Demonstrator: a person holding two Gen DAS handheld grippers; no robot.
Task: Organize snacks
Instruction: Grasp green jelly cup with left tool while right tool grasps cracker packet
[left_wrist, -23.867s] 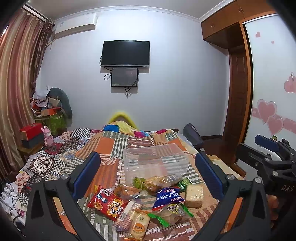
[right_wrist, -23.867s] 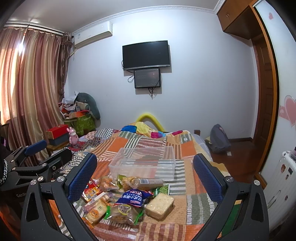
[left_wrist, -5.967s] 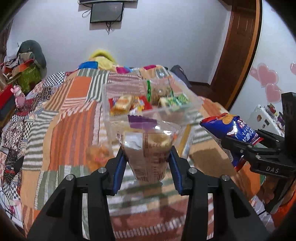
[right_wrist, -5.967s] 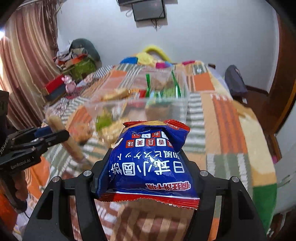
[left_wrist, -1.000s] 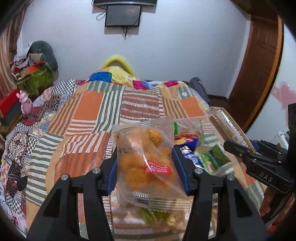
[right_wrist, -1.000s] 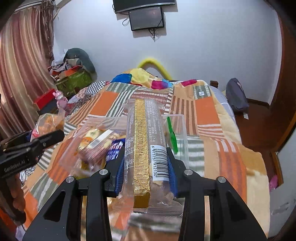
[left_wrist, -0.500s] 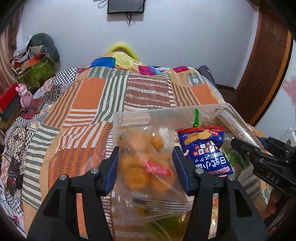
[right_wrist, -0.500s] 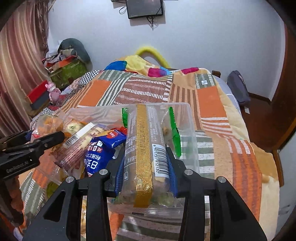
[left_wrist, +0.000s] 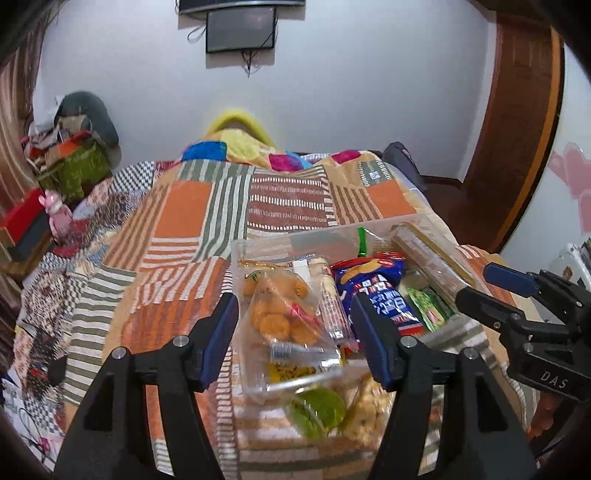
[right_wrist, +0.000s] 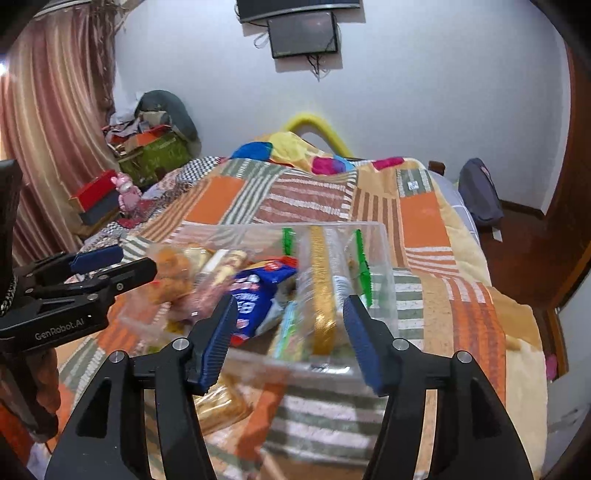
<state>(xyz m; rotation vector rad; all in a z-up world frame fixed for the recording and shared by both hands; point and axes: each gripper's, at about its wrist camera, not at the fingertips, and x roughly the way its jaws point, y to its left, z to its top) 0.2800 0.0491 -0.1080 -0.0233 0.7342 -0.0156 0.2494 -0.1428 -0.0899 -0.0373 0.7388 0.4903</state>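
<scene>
A clear plastic bin (left_wrist: 325, 232) (right_wrist: 388, 295) stands on the quilt with several snacks in it. My left gripper (left_wrist: 295, 325) hangs over its near left part. Its jaws are opening, and the bag of orange pastry balls (left_wrist: 280, 314) lies loose in the bin between the pads, touching neither. My right gripper (right_wrist: 291, 328) is over the bin's near right part. Its jaws are opening too, and the long gold-striped biscuit pack (right_wrist: 321, 295) (left_wrist: 428, 258) rests in the bin, free of the pads. A blue chip bag (left_wrist: 376, 288) (right_wrist: 255, 295) lies between the two.
The bin sits on a patchwork quilt (left_wrist: 184, 221) covering the bed. A tan packet (right_wrist: 221, 402), blurred, lies in front of the bin. A red box (right_wrist: 96, 192) and a pink toy (right_wrist: 127, 192) stand at the left. A dark bag (right_wrist: 480, 195) lies on the floor.
Both pairs of jaws have widened. The pastry bag has dropped out of the left gripper and the gold-striped pack out of the right one, both into the bin.
</scene>
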